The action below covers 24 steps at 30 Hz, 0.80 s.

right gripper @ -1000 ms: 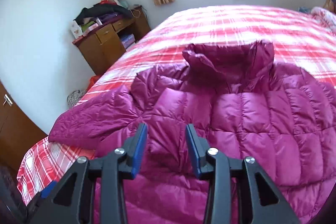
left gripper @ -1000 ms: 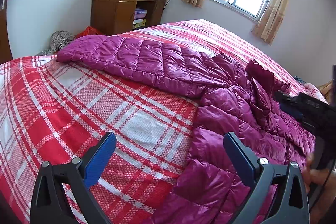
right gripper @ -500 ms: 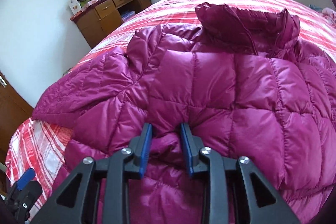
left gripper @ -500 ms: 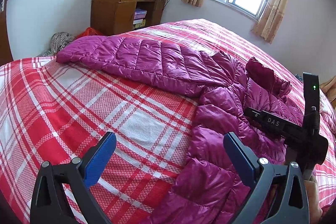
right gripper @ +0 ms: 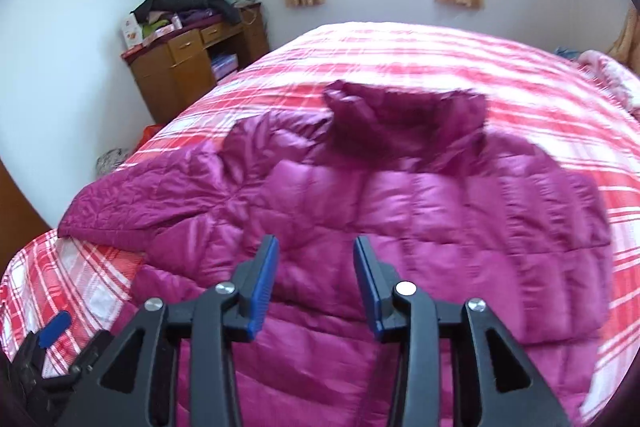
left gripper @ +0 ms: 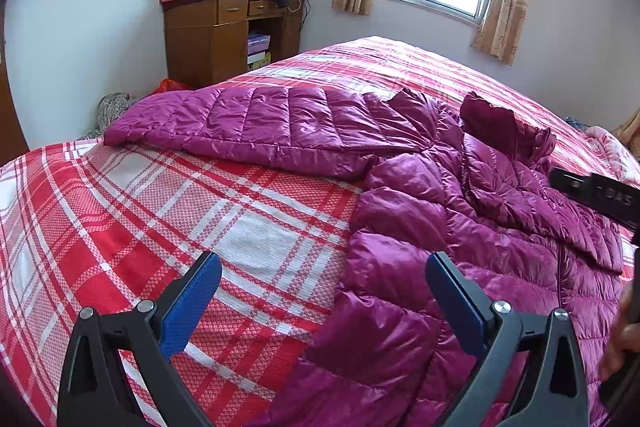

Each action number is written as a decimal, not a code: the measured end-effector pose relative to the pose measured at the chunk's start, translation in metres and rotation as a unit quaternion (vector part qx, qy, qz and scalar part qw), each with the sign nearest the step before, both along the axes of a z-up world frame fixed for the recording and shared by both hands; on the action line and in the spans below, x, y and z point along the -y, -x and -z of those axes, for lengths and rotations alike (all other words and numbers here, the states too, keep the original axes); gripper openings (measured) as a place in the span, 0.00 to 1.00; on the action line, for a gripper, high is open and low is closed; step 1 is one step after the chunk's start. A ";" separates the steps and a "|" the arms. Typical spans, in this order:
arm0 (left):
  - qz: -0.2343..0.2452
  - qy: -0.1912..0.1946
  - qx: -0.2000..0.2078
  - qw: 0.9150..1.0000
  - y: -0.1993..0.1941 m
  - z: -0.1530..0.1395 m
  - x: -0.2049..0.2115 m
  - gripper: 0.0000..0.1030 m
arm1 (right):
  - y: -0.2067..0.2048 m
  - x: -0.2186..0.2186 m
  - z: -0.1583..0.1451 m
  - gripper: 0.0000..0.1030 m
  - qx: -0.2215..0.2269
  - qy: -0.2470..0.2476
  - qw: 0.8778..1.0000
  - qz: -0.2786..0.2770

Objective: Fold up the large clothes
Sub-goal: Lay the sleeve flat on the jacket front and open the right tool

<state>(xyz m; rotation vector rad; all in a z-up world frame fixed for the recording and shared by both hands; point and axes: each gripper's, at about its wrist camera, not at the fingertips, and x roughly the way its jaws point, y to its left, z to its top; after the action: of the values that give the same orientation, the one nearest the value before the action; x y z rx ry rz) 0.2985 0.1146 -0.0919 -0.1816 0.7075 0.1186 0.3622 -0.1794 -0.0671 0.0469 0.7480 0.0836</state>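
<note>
A magenta down jacket (right gripper: 400, 211) lies spread on a red plaid bed (left gripper: 160, 211). The left hand-held gripper (left gripper: 320, 303) hangs wide open, empty; the right hand-held gripper (right gripper: 316, 283), jaws opening, holds nothing.

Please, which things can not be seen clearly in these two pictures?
- Purple jacket: its hem is hidden behind the left tool and cut by the bottom edge.
- Right wrist view: motion blur smears the jacket collar.
- Items on the wooden desk: too small to name.
</note>
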 end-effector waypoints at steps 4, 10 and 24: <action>0.025 -0.023 0.003 0.999 -0.004 -0.011 0.021 0.99 | 0.004 0.039 -0.008 0.41 0.004 0.048 0.998 0.050; 0.047 -0.036 0.016 0.998 -0.038 -0.042 0.064 0.99 | -0.001 0.103 -0.014 0.41 -0.009 0.091 0.987 0.130; 0.026 -0.087 -0.075 0.993 -0.144 0.013 0.146 0.99 | -0.009 0.165 0.043 0.38 -0.072 0.067 0.976 0.194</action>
<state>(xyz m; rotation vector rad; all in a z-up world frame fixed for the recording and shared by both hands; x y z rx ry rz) 0.4425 -0.0313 -0.1050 0.0136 0.8466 0.1448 0.3715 -0.3443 -0.1104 0.0711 0.8747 -0.3466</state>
